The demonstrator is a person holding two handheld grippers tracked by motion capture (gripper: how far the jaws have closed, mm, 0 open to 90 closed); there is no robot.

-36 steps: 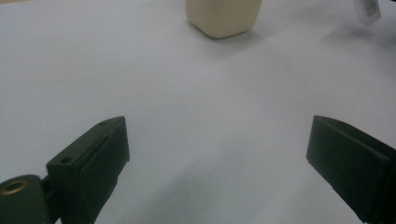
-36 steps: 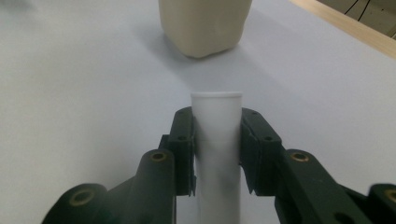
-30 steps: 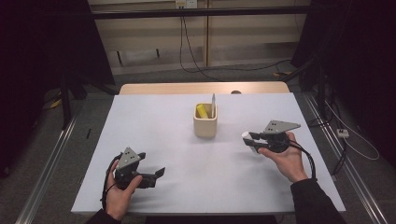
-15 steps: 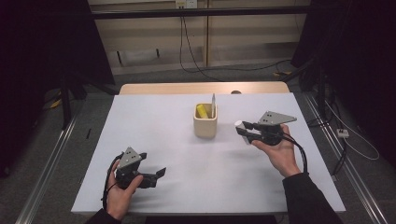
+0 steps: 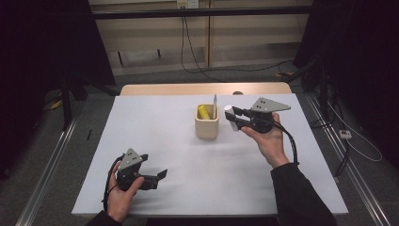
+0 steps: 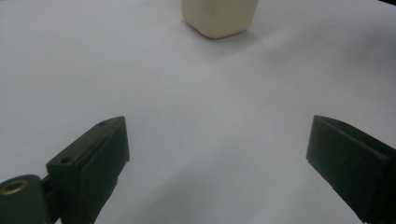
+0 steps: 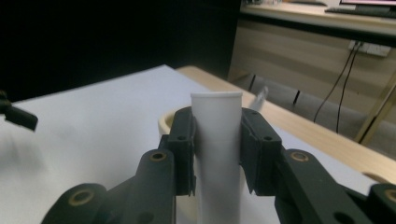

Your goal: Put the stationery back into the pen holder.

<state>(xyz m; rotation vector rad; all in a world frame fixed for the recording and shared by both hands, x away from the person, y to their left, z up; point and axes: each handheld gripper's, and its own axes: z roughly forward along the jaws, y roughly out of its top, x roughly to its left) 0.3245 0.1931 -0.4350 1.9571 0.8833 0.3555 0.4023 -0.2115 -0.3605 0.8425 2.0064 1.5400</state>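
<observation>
So the setup is a white table [image 5: 155,141] with pretty much one thing standing on it: a cream-coloured holder cup [image 5: 207,125], squarish with rounded corners. Inside it there's a yellow item [image 5: 203,111] leaning at the back-left corner and a thin pale stick [image 5: 214,106] poking up out of the right side. Can't tell what either of those really is, too small. Behind the table there's a wooden strip along the far edge, and cables hanging down a pale wall further back.

The right gripper [image 5: 234,117] is up off the table, just to the right of the cup and a bit above its rim. Its jaws are closed most of the way and pressed on a white tube [image 7: 217,154], one pad on each side. In the right gripper view the tube stands upright between the pads, its flat top sticking out above them, with the cup's rim [image 7: 164,122] peeking out right behind it. The pale stick sits between that gripper and the cup's opening, so it's the closest thing in the way.

The left gripper [image 5: 162,175] is well away from all that, down low at the near left part of the table, held close over the surface. Its jaws are spread wide with nothing between them, just bare table, and the cup [image 6: 219,16] is far ahead of it.
</observation>
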